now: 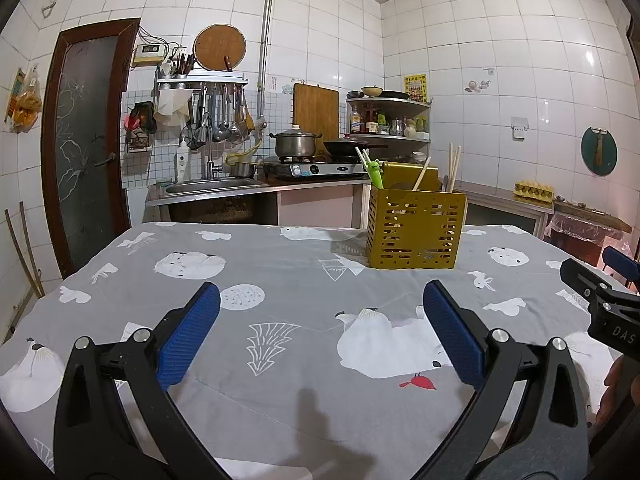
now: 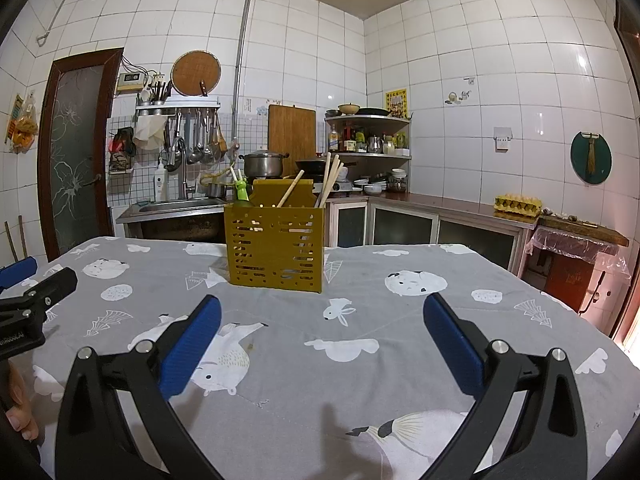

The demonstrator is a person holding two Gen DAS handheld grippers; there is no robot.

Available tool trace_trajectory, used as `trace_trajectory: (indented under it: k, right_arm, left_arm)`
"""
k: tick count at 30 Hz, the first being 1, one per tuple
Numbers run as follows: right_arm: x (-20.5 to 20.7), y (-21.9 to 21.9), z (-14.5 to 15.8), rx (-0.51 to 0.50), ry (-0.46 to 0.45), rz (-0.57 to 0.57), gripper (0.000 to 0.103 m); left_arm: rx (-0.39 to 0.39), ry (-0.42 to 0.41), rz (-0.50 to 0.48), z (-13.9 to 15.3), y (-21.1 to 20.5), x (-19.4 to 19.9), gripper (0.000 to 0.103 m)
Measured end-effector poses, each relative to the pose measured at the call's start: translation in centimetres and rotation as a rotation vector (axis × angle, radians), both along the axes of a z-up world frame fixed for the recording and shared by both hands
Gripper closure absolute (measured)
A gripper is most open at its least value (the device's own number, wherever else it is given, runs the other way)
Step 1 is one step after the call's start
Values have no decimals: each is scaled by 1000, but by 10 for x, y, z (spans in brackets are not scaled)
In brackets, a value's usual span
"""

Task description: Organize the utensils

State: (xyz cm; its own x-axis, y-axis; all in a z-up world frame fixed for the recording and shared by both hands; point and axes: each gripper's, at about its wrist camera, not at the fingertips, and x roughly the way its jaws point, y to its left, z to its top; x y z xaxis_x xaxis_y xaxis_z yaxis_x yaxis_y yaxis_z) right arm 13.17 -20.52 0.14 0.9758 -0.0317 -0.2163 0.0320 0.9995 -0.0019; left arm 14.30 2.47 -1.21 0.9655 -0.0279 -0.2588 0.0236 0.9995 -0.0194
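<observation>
My left gripper: jaws wide apart, nothing between them, blue ribbed pads hanging over the cloth. My right gripper: same, jaws spread, empty, pads over the cloth too. Each gripper shows at the edge of the other's view, side by side, apart from each other.

Cloth is grey with white animal and tree prints and covers the counter fully.

Holder stands upright on the cloth ahead of both grippers, well apart from the jaws; ahead-right from the left wrist, just left of centre from the right wrist. It's a mustard-yellow box, open top, front wall slotted with rows of short holes, a taller yellow back panel behind. Inside: wooden chopsticks leaning at the right side, one more wooden stick tilted in the middle, a green-handled piece with pale tips at the left corner. Can't tell how many compartments.

Behind: a stove with a pot, and a sink.
</observation>
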Motion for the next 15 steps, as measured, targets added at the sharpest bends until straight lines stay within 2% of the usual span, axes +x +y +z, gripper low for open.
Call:
trace_trajectory:
  k: [15]
  right_arm:
    - [0,0,0,-2,-5,-1,4]
  left_arm:
    - [1,0,0,0,0,0,5]
